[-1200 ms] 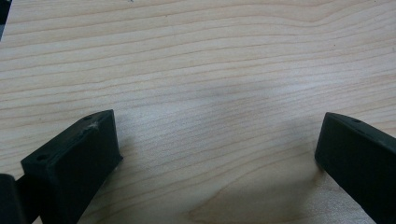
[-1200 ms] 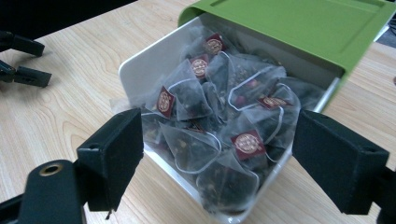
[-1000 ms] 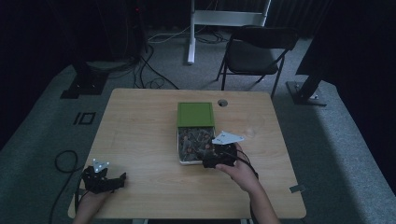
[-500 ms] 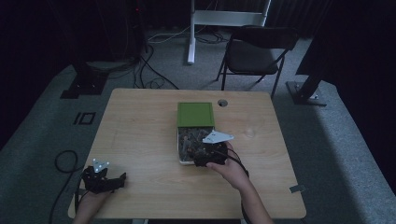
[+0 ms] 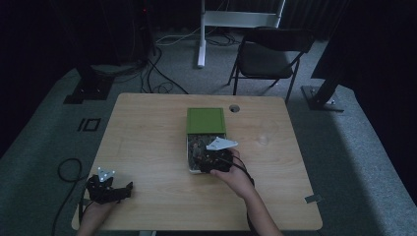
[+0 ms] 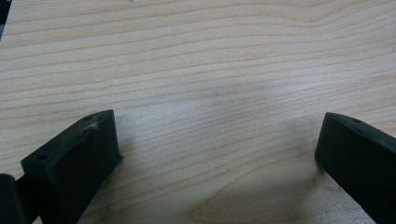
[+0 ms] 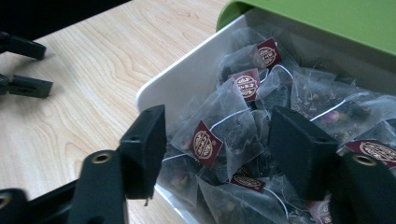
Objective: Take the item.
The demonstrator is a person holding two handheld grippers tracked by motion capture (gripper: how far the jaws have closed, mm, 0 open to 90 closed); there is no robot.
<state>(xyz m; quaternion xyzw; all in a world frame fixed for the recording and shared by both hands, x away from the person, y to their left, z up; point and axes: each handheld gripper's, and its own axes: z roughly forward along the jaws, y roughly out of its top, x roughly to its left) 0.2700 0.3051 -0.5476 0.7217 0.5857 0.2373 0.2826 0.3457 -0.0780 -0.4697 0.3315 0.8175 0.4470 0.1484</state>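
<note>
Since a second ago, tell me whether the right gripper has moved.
Yes. In the high view the right gripper has moved left, from the box's right edge to over its open tray of tea bags.

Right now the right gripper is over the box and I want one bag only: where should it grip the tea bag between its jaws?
Close the right gripper on the tea bag at its raised mesh peak, from above; its pyramid top stands proud of its neighbours.
</note>
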